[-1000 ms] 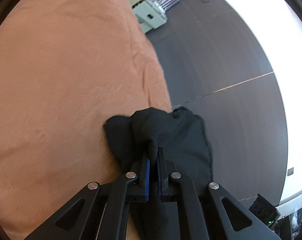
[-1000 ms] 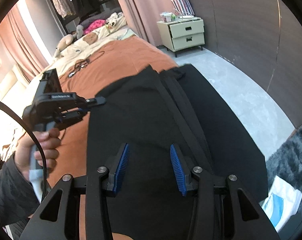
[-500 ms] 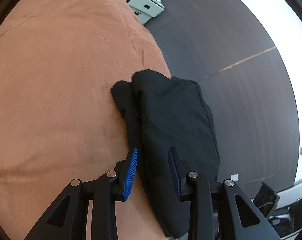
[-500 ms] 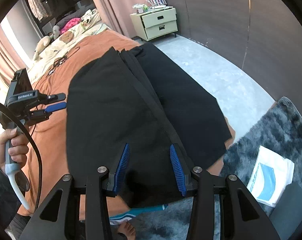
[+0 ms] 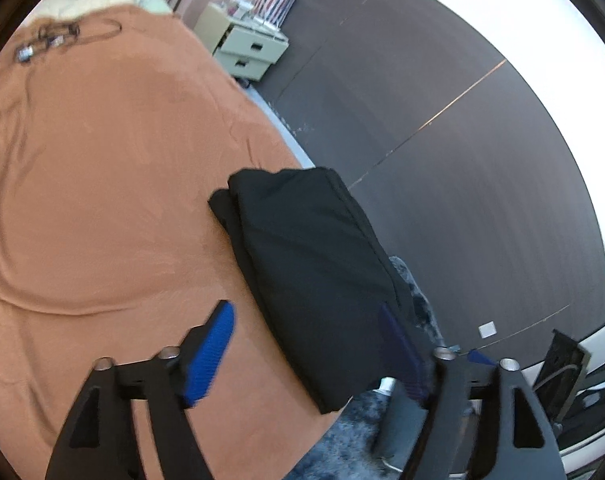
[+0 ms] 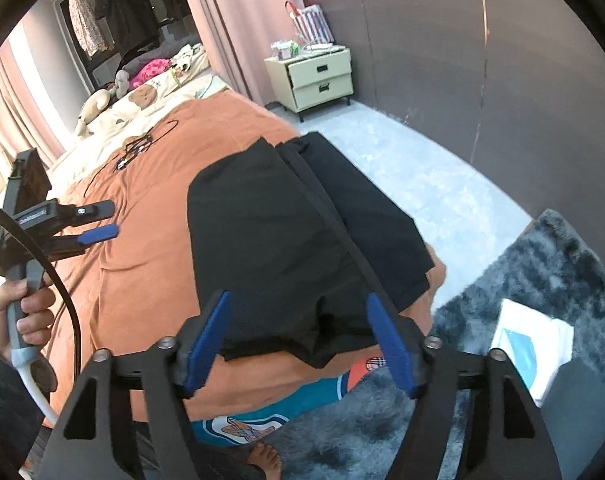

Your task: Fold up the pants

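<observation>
The black pants [image 6: 286, 240] lie folded into a long flat stack on the orange bed cover [image 6: 150, 184], along the bed's right edge; they also show in the left wrist view [image 5: 314, 272]. My left gripper [image 5: 306, 340] is open and empty, raised above the near end of the pants. In the right wrist view it [image 6: 98, 220] hovers left of the pants, held by a hand. My right gripper [image 6: 298, 340] is open and empty, above the near end of the pants.
A cream nightstand [image 6: 318, 80] stands by the dark wall [image 6: 462, 60]. A shaggy grey rug [image 6: 542, 280] with a white and blue packet [image 6: 530, 348] lies on the floor. Cables [image 6: 138, 148] and soft toys [image 6: 98, 104] lie farther up the bed.
My left gripper let go of the pants, opened wide and drew back and up. My right gripper opened wider and pulled back. The pants now lie flat on the bed.
</observation>
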`<act>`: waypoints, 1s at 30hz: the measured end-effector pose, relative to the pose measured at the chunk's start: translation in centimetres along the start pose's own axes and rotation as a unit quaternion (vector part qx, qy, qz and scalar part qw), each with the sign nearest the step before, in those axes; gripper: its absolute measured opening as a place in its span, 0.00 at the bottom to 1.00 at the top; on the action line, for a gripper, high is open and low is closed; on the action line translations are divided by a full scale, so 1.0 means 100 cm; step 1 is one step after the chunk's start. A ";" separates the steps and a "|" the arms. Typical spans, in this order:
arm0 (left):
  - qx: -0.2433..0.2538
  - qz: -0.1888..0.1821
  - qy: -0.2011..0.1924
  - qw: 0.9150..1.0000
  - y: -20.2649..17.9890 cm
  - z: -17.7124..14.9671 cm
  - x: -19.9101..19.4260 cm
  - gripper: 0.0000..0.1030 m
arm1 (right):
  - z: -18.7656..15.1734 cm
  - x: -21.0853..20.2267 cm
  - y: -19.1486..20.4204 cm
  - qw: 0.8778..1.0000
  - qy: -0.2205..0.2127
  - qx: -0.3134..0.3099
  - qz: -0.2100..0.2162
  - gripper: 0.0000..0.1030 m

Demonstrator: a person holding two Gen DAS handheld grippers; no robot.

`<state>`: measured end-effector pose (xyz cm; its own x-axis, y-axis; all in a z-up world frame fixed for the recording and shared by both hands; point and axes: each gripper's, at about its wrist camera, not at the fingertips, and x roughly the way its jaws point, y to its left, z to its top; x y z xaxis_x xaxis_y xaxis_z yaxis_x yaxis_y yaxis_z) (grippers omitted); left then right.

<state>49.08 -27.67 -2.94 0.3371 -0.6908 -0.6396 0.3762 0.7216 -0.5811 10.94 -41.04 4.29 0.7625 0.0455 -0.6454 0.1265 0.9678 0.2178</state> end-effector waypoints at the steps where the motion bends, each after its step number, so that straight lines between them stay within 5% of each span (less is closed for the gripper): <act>1: 0.008 0.007 -0.007 1.000 -0.002 -0.003 -0.008 0.85 | -0.002 -0.004 0.004 1.000 -0.003 -0.001 0.001 0.73; 3: 0.024 0.014 -0.019 0.999 -0.008 -0.008 -0.024 0.94 | -0.007 -0.012 0.012 1.000 -0.011 -0.004 -0.001 0.84; 8: 0.045 0.026 -0.039 0.998 -0.018 -0.019 -0.057 1.00 | -0.020 -0.028 0.029 1.000 -0.030 -0.007 -0.004 1.00; 30: 0.111 0.060 -0.112 0.986 -0.042 -0.105 -0.199 1.00 | -0.099 -0.090 0.084 0.996 -0.080 -0.036 0.016 1.00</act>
<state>31.75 -16.51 6.95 0.5633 -0.6115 -0.5556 0.4931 0.7884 -0.3678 -1.14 -30.84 4.70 0.8576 0.0425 -0.5126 0.0591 0.9818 0.1802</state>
